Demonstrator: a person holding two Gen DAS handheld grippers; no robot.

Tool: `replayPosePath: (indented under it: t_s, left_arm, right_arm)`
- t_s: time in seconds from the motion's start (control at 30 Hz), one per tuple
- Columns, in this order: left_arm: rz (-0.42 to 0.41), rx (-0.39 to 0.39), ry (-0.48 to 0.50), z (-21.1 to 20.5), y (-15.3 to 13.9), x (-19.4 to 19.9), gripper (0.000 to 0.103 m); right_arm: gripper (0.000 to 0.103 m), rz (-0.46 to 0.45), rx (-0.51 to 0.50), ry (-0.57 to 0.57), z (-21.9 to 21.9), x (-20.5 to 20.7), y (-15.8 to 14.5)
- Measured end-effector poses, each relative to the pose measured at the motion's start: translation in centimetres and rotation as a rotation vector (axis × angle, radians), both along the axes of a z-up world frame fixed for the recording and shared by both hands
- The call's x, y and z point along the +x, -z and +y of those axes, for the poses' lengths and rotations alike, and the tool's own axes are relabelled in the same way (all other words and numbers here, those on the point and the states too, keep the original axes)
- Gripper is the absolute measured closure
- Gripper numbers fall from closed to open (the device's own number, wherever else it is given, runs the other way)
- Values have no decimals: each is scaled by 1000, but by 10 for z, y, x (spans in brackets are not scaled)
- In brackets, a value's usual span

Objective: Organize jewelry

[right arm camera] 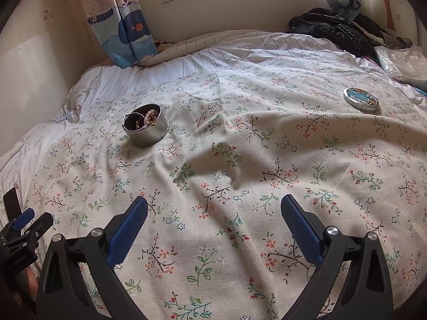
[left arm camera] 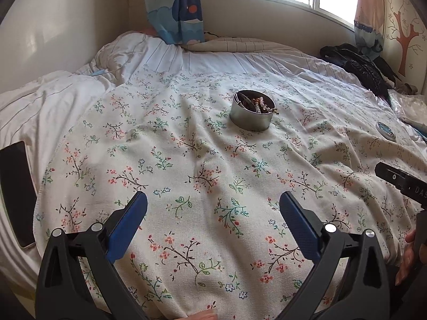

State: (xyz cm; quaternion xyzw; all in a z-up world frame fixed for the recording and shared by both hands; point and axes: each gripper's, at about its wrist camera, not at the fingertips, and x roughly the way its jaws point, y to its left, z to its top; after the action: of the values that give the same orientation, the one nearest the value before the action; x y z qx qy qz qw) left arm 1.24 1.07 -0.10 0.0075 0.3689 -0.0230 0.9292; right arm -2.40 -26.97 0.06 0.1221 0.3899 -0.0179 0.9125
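A round silver tin [left arm camera: 252,116] stands open on the floral cloth [left arm camera: 186,160], with pearl beads and other jewelry [left arm camera: 261,105] inside. It also shows in the right wrist view [right arm camera: 145,130]. Its round lid [right arm camera: 361,99] with a blue picture lies flat on the cloth far to the right, also seen in the left wrist view [left arm camera: 385,130]. My left gripper [left arm camera: 213,205] is open and empty, hovering over the cloth well short of the tin. My right gripper [right arm camera: 214,208] is open and empty over the cloth, between tin and lid.
A black phone [left arm camera: 16,192] lies at the cloth's left edge. A black jacket [right arm camera: 336,33] and a clear plastic bag [right arm camera: 403,61] lie at the far right. A curtain [left arm camera: 173,8] hangs at the back by the wall.
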Motion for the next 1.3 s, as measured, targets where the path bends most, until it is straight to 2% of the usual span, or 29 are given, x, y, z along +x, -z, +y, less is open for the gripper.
replayPosePath:
  t_s: [0.57,1.17,1.3]
  left_arm:
    - [22,-1,-19,1,3,7,7]
    - [43,-39,-11,4,4,8,8]
    - [61,-24,-24,5,5,13,7]
  right_arm:
    - [7,5,-23,-3,3,1,0]
    - [7,6,-22,-2,4,1,0]
    - [7,5,-19,-2,4,1,0]
